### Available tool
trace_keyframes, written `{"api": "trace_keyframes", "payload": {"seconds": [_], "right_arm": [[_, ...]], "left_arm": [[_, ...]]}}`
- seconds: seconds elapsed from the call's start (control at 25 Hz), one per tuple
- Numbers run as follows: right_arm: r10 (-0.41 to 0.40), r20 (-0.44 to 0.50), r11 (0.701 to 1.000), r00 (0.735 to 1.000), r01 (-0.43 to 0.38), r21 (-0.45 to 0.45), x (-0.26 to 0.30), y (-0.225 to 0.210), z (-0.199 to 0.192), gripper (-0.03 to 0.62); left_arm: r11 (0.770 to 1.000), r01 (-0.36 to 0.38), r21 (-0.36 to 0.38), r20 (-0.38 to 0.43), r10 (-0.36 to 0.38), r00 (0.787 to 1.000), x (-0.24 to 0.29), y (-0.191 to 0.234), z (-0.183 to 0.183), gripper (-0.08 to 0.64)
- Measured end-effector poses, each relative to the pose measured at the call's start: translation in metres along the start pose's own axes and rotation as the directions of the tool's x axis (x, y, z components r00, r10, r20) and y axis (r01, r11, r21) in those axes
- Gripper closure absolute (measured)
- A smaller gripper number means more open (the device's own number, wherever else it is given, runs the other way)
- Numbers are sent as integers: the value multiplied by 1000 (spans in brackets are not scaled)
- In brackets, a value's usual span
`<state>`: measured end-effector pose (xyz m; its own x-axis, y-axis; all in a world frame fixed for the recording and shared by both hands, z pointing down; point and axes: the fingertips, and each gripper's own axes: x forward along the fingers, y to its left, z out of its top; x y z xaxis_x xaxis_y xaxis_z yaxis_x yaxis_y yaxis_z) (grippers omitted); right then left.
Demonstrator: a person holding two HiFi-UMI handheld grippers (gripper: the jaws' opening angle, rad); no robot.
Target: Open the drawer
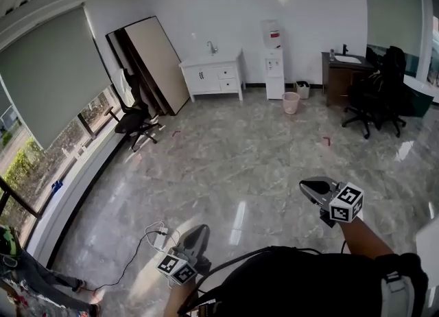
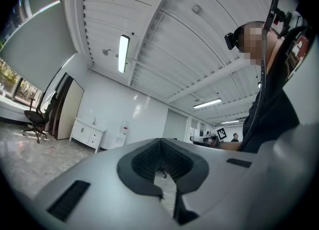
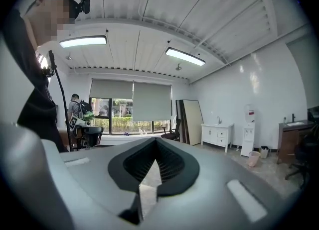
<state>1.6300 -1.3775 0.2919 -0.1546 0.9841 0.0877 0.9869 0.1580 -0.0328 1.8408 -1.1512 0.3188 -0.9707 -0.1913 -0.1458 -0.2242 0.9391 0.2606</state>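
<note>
**Approach step: drawer far off**

The left gripper (image 1: pixel 197 235) is closed and empty. The white cabinet (image 1: pixel 214 75) and its shut drawer (image 1: pixel 227 73) stand against the far wall. The right gripper (image 1: pixel 313 187) is likewise closed and empty. The next move is probably to walk over and open a jaw pair at the handle.

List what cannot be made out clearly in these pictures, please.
- Head view: the white cabinet is too far and small to show drawer handles.
- Head view: the dark cabinet is partly hidden by office chairs.
- Head view: the person is cut off by the left edge.
- Left gripper view: the floor is mostly covered by the left gripper.
</note>
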Motion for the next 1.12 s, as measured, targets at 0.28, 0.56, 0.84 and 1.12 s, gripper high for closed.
{"api": "trace_keyframes", "payload": {"seconds": [0.28,0.56,0.84,1.12], "right_arm": [[38,16,999,999,-38,-4,-26,-85,-6,594],[11,31,998,999,-12,59,-54,-165,-21,594],[-33,25,996,999,31,86,-59,-206,-34,594],[-108,17,993,994,107,53,-29,-222,-28,594]], "left_arm": [[1000,-22,-2,10,22,1000,82,-28,-30,560],[1000,10,-6,-21,-10,1000,165,-51,-47,560],[999,44,-28,-30,-45,999,213,-42,-49,560],[991,126,-41,-44,-128,991,245,4,-45,560]]}}
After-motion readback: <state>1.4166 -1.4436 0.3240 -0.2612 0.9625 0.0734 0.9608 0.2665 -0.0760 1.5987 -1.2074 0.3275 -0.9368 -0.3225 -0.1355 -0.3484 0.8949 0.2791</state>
